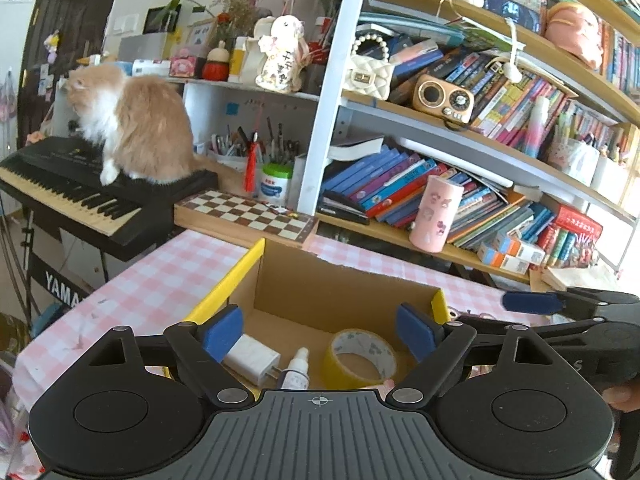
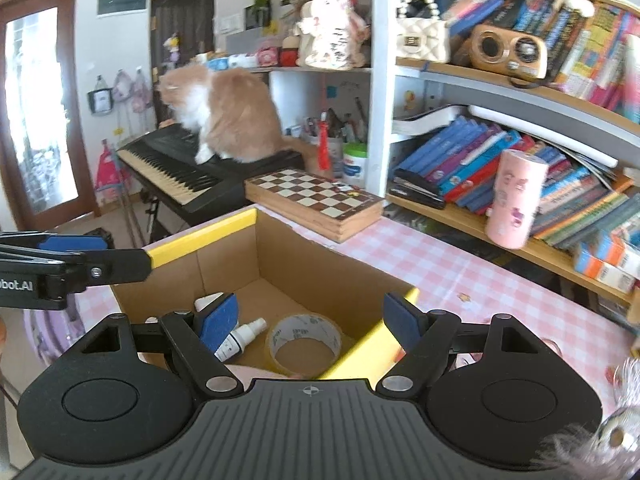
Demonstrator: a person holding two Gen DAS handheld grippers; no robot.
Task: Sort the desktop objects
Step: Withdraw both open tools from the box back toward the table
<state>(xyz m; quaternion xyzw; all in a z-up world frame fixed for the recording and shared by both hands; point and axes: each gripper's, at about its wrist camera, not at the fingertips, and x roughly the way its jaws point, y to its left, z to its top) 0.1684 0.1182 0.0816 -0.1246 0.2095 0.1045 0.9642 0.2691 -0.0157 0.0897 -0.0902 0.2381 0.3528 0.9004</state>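
Observation:
An open cardboard box (image 1: 328, 292) with yellow flaps stands on the pink checked tablecloth; it also shows in the right wrist view (image 2: 288, 264). Inside lie a yellow tape roll (image 1: 360, 358) (image 2: 305, 344), a small white spray bottle (image 1: 298, 370) (image 2: 242, 338) and a white charger plug (image 1: 250, 358) (image 2: 206, 302). My left gripper (image 1: 320, 332) is open and empty above the box's near side. My right gripper (image 2: 310, 322) is open and empty above the box's near right corner. Each gripper shows at the edge of the other's view.
A wooden chessboard case (image 1: 248, 214) lies behind the box. An orange and white cat (image 1: 136, 128) sits on a black keyboard (image 1: 80, 192) at the left. Bookshelves (image 1: 460, 160) with a pink cup (image 1: 436, 218) stand behind. A furry pink object (image 2: 600, 436) lies at the lower right.

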